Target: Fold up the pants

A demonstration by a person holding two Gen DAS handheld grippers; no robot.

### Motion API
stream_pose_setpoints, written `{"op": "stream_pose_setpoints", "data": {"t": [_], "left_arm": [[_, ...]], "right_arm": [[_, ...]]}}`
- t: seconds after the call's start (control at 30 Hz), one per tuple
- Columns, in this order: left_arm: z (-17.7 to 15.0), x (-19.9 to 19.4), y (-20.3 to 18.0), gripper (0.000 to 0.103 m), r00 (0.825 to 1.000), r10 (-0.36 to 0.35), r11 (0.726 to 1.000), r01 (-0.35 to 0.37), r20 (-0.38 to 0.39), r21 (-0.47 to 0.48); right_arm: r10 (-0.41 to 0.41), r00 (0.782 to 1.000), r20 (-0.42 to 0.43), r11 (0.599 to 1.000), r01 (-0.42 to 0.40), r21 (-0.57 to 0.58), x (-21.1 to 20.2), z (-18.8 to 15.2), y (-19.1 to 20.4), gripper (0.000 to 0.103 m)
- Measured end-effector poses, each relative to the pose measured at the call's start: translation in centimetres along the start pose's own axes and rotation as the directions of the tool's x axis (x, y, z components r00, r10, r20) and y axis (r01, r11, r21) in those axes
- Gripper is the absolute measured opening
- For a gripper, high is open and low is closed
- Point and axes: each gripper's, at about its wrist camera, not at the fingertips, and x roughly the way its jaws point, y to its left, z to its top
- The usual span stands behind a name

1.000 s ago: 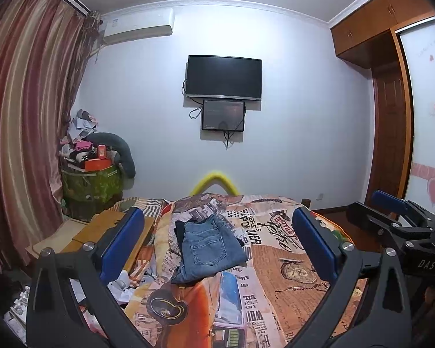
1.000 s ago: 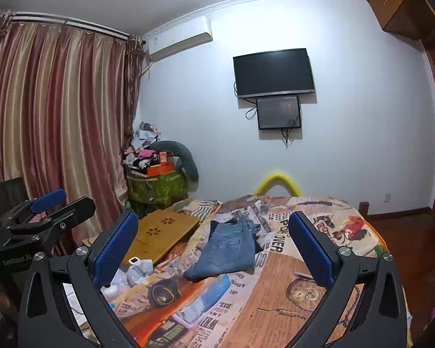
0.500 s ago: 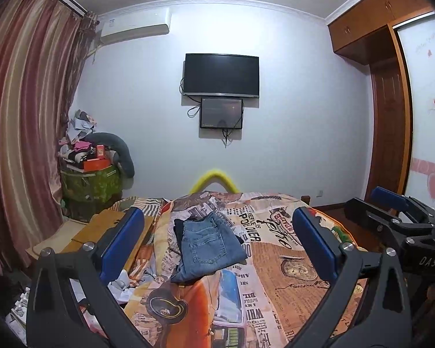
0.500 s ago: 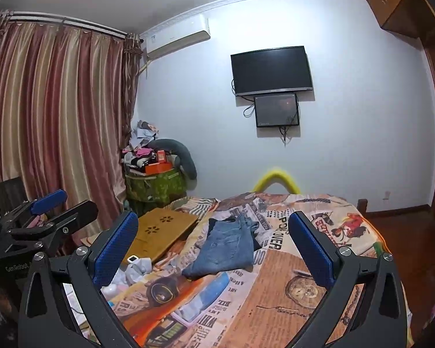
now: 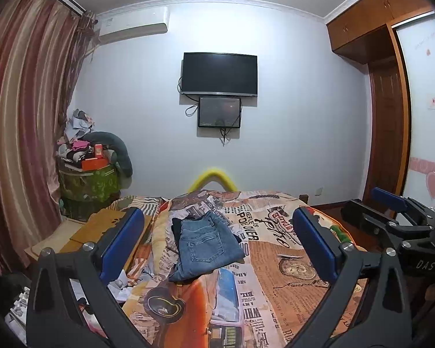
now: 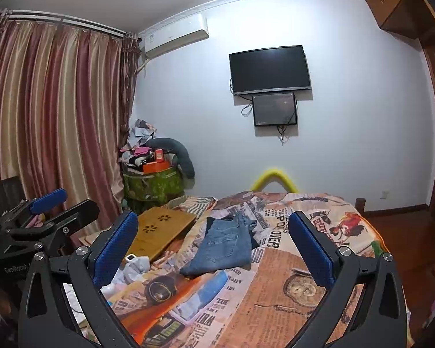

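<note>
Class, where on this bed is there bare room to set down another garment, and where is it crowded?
Free: the bedspread right of the jeans, and the near strip below them. Crowded: the left edge, with the wooden board and crumpled clutter.

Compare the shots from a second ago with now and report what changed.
Almost nothing. Both views drift very slightly, so the wall TV sits a touch higher in frame; the left gripper and right gripper tipped down a little. Nothing was grasped or released. The folded jeans stay put on the bedspread, both grippers open and empty.
</note>
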Motion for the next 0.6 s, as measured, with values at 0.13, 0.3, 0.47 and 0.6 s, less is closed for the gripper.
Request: {"op": "stream_pose_setpoints", "data": {"t": [0.13,0.3,0.47,0.6], "left_arm": [[0.0,0.1,0.2,0.103,1.0,-0.007,1.0,0.007,-0.003,-0.002],[-0.1,0.2,0.4,0.103,1.0,-0.002,1.0,0.002,-0.004,-0.01],[-0.2,0.5,0.9,0.103,1.0,-0.015,0.999,0.014,-0.012,-0.03],[-0.2,0.9,1.1,0.103,0.999,-0.025,0.999,0.024,-0.03,-0.03]], "right_arm": [[0.001,1.0,0.0,1.0,-0.001,0.001,0.0,0.0,-0.1,0.103],[-0.005,1.0,-0.001,1.0,0.005,0.002,-0.1,-0.2,0.0,0.103],[-0.004,1.0,-0.001,1.0,0.004,0.003,-0.1,-0.2,0.0,0.103],[0.002,1.0,-0.003,1.0,-0.002,0.006,-0.1,-0.3,0.1,0.103]]}}
